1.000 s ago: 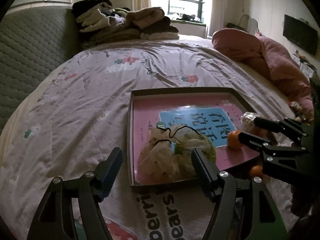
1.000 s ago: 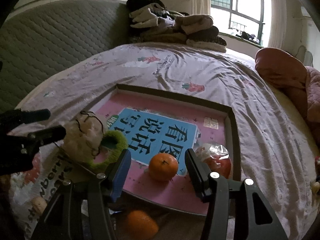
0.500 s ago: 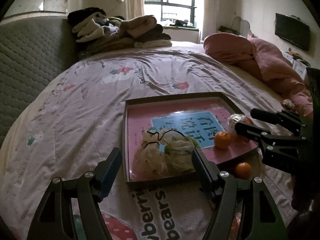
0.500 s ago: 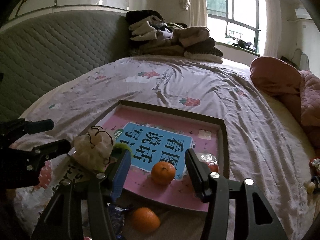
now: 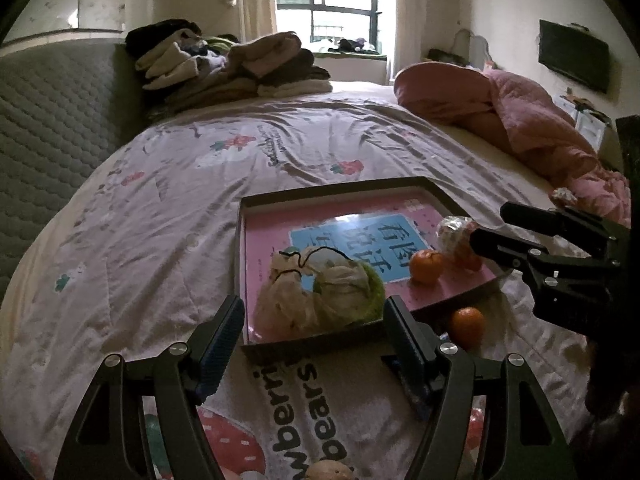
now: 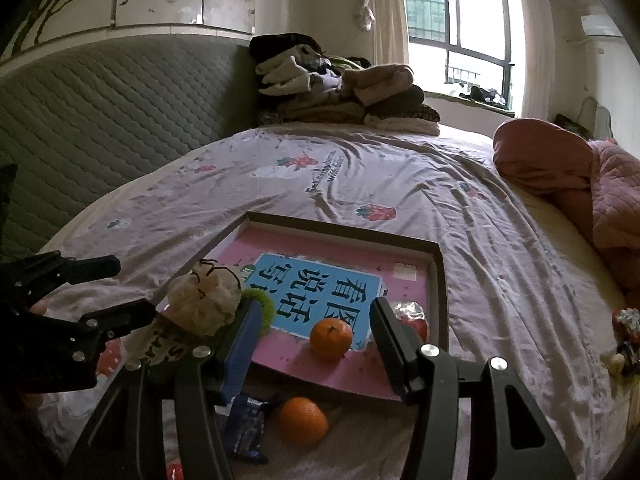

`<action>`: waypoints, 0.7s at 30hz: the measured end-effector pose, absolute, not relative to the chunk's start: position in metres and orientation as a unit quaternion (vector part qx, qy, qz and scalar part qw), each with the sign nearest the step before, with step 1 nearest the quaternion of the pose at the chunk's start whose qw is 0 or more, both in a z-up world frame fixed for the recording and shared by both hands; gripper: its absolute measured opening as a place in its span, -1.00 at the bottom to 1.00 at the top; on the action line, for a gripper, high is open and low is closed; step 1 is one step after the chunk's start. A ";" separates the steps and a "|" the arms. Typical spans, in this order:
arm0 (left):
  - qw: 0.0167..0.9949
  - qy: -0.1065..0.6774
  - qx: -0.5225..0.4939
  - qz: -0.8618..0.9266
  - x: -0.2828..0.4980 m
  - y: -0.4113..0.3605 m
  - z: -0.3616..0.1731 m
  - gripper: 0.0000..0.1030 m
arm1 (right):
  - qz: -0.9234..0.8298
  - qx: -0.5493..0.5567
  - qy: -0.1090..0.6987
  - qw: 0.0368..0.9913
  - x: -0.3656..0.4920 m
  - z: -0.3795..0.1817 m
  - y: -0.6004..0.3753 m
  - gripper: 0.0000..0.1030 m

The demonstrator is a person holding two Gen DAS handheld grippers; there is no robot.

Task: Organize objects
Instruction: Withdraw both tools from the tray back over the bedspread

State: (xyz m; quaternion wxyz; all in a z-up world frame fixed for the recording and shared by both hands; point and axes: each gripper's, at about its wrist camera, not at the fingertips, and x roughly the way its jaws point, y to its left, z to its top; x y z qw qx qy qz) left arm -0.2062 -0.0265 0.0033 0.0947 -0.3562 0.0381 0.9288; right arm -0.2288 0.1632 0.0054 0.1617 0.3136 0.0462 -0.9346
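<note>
Open right gripper (image 6: 312,334) frames a tangerine (image 6: 331,337) in the tray (image 6: 439,280).

Both hand-held grippers have drawn back from the tray (image 5: 288,347). The left hand-held gripper (image 5: 314,330), once straddling the mesh pouf (image 5: 320,296), now sits short of the tray's near rim. The right hand-held gripper (image 6: 312,334) has lifted, so the tangerine (image 6: 303,421) below the tray shows fully.
</note>
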 end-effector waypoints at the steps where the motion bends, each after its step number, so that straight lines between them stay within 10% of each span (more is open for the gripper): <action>1: 0.094 0.038 -0.357 0.929 -0.205 -0.027 0.003 0.42 | -0.934 0.313 0.046 0.163 -0.226 0.005 0.163 0.08; 21: 0.068 0.008 -0.357 0.932 -0.159 -0.042 -0.003 0.42 | -0.932 0.312 0.000 0.183 -0.172 -0.015 0.173 0.23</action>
